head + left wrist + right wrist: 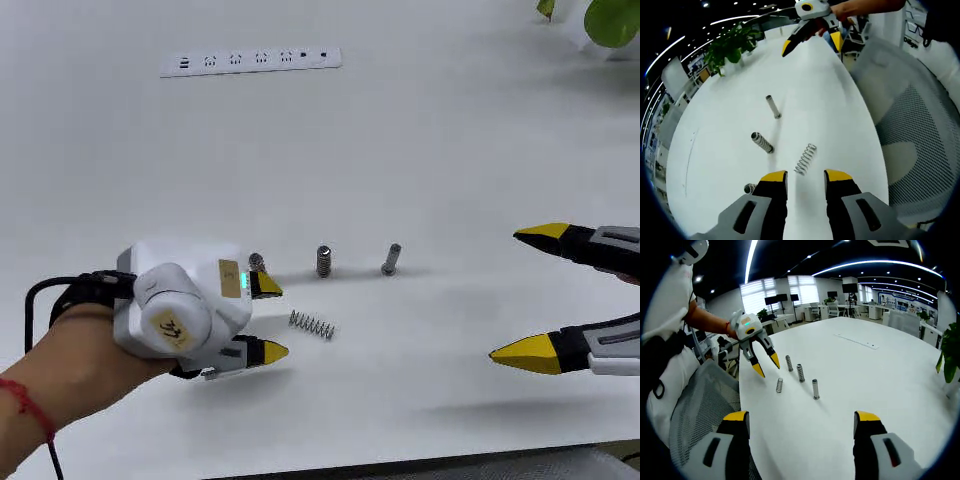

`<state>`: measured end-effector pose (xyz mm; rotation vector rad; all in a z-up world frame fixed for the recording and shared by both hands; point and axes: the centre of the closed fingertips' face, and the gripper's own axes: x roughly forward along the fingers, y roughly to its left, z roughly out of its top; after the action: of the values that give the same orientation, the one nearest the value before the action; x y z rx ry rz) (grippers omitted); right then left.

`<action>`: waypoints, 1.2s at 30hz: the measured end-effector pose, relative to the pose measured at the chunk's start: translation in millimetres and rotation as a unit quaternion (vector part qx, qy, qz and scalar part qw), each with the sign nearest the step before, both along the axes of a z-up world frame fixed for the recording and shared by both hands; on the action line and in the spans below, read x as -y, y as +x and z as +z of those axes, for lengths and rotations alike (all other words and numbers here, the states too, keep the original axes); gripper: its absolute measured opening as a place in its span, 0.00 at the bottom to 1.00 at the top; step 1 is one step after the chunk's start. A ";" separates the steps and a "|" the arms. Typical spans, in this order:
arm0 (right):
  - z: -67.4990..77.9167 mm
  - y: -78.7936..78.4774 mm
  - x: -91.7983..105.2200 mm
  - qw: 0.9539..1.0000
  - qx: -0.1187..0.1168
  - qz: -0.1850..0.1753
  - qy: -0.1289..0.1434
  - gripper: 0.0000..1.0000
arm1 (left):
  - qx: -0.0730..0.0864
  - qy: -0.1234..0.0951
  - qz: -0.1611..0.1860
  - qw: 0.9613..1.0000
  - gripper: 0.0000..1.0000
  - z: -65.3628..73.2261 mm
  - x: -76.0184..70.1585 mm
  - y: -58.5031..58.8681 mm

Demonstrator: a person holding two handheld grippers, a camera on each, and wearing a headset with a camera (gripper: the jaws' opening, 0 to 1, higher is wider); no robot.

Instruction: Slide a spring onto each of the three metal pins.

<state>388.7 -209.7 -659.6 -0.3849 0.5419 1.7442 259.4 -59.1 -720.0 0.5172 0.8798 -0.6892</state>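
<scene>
Steel spring [311,324] lay loose on the white bench [420,150], just ahead of my left tool [277,320], jaws apart; my right tool [505,295] gaped wide. I judged that gripping one end would keep its bore free for the bare pin [391,259].

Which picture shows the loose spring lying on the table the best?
The left gripper view: the loose spring lies close ahead of the left hand-held gripper, coils clear. The head view shows it smaller; the right gripper view shows it tiny and far.
</scene>
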 end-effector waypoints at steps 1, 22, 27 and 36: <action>-0.7 0.1 1.4 1.000 -0.001 -0.003 0.001 0.86 | -0.001 0.002 0.004 1.000 0.28 -2.9 0.9 2.3; -10.9 0.6 26.8 0.999 -0.011 -0.031 0.005 0.88 | -0.042 0.046 -0.005 0.998 0.12 -35.6 9.8 6.1; -10.2 0.2 24.2 0.999 -0.011 -0.035 0.010 0.87 | -0.042 0.047 0.005 0.998 0.12 -34.4 8.6 5.8; -8.5 -5.5 19.8 0.999 -0.013 -0.033 0.012 0.87 | -0.048 0.025 0.044 0.998 0.10 -33.6 7.2 6.3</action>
<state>383.2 -229.5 -668.1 -0.3243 0.5470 1.6925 265.7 -66.3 -753.6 0.4906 1.0059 -0.6174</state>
